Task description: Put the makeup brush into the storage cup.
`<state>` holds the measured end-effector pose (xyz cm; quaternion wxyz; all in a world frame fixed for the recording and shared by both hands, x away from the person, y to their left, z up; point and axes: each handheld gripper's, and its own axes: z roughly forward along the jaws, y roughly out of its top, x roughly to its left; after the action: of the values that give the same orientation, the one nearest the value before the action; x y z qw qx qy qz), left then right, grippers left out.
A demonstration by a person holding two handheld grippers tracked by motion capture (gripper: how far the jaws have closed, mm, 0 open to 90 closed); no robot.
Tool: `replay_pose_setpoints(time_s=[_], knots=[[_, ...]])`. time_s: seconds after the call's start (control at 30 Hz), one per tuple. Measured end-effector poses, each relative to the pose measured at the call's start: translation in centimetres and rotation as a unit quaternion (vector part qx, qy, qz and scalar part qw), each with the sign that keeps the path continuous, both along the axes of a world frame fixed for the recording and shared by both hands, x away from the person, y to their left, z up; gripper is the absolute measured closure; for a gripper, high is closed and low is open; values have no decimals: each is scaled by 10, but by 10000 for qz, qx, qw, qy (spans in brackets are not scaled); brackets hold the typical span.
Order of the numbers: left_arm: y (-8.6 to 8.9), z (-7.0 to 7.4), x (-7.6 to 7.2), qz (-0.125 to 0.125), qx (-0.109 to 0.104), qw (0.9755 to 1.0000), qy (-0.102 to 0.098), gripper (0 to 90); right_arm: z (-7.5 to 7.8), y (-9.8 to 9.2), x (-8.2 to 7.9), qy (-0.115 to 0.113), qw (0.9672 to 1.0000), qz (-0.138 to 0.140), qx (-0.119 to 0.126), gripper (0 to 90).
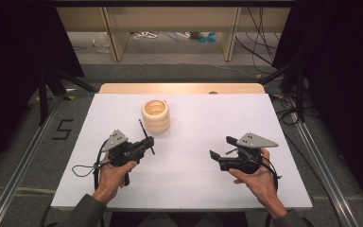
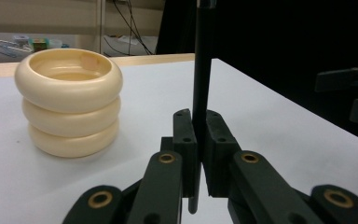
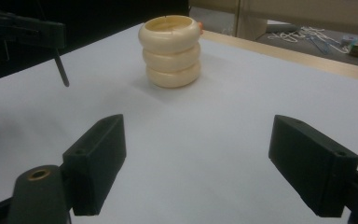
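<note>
Left gripper (image 1: 144,144) at about 8 o'clock on the white surface (image 1: 194,189), jaws pressed together on a thin black rod (image 2: 202,70), pinched near its lower end and standing nearly upright in the left gripper view. Cream-coloured ribbed holder shaped like three stacked rings, open at the top (image 1: 156,115), at 11 o'clock, just beyond the rod's tip and apart from it. Right gripper (image 1: 221,147) at 4 o'clock, jaws spread wide with nothing between them, well apart from the holder.

Likely trouble: short grip low on the rod, so any knock of the long free end against the holder's rim could swing it in the jaws or pull it loose. Could also nudge the holder: light-looking, unsupported, liable to slide or tip toward 12 o'clock if the rod lands on the rim instead of the opening. No steadying from the right gripper while parked so far off. Misjudged tilt could equally send the rod past the holder and onto the surface.
</note>
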<state>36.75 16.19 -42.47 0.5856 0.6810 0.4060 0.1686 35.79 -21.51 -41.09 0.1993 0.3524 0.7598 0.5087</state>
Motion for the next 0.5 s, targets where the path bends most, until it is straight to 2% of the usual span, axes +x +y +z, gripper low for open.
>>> replay_pose_setpoints(time_s=[0.2, 0.27, 0.5], knots=[[5, 1, 6, 115, 8, 9999, 24, 848, -1, -7, -5, 5, 10000, -73, 33, 207], [6, 1, 8, 129, 12, 9999, 14, 848, -3, -8, -6, -71, 9999, -116, 99, 206], [10, 2, 15, 241, 40, 9997, 1, 848, -5, -13, -12, -21, 9998, -187, -1, 200]])
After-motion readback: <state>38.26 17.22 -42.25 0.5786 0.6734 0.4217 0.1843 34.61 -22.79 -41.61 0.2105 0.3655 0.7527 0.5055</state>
